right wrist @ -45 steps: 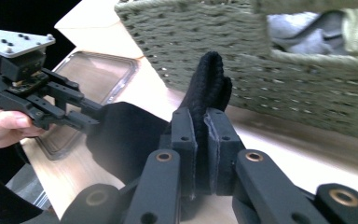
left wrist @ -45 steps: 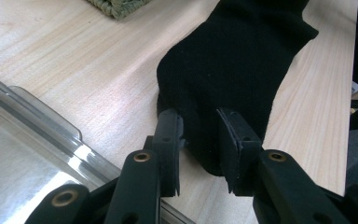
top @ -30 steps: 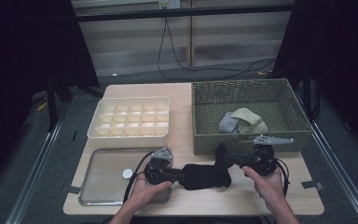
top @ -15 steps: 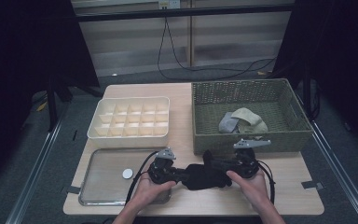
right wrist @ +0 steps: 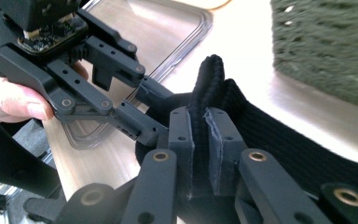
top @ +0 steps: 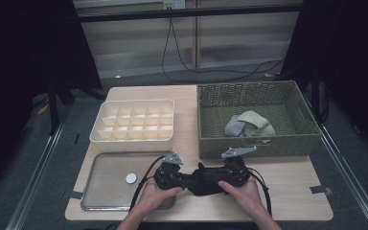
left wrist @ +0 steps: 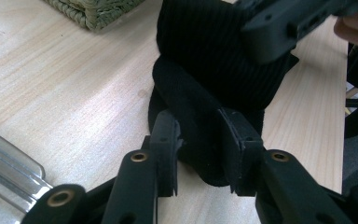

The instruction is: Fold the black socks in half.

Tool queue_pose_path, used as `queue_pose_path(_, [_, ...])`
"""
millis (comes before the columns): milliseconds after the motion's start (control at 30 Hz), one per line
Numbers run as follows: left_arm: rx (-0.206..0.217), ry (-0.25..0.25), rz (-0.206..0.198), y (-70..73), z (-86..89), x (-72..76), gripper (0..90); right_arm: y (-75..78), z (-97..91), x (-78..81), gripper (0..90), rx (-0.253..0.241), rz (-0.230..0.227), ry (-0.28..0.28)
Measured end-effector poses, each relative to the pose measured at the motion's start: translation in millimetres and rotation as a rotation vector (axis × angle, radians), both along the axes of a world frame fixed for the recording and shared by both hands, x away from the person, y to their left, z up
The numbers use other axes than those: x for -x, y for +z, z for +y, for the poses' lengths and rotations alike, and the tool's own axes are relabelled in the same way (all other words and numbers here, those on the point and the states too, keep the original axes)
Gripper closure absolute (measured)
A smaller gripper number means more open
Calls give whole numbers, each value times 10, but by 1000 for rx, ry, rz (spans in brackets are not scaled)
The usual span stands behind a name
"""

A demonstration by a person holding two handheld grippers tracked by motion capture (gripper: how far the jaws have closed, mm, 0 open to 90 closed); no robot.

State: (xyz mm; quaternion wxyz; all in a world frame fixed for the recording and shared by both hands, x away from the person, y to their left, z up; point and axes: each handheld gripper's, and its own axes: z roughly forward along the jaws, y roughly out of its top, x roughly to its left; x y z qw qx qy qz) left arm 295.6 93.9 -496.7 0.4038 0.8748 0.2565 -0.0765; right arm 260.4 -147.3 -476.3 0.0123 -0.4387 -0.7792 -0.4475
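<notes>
Item: black ribbed sock (top: 205,181), lying bunched on the wooden table (top: 292,191) in the lower centre of the high view, in front of the woven basket and just right of the metal tray. Left gripper (top: 184,179): held in the person's left hand (top: 154,196) at the lower centre-left of the high view; in the left gripper view its fingers (left wrist: 165,151) stand on either side of a rolled fold of the sock at the lower centre of the frame, and they have just been opening, with a small gap at the left pad, so no firm clamp can be made out. Right gripper (top: 219,178): held in the right hand (top: 243,194) at the lower centre-right of the high view; in the right gripper view its fingers (right wrist: 182,140) are closed tight on a raised ridge of the sock at the centre of the frame (fabric stands up between the pads). The two grippers face each other across the sock, close together. Woven basket (top: 211,139): olive green, right half of the high view, holding grey and beige cloth pieces (top: 249,123). Compartment box (top: 100,136): cream, upper left of the table. Metal tray (top: 88,191): lower left of the table, carrying a small white disc (top: 131,178). Black cables (top: 141,189) trail from both grippers toward the bottom edge of the frame.
</notes>
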Motion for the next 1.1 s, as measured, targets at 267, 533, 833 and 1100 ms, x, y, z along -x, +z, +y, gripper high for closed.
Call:
queue_pose_path(267, [-13, 0, -10, 20, 67, 26, 624, 33, 121, 25, 709, -6, -19, 49])
queue_pose_path(533, [10, 21, -23, 73, 160, 34, 606, 97, 66, 69, 710, -23, -37, 47])
queue_pose_path(833, [32, 32, -26, 123, 253, 16, 671, 1, 115, 27, 766, -20, -2, 57])
queue_pose_path(1100, [37, 46, -28, 139, 314, -11, 662, 117, 106, 45, 728, -33, -36, 70])
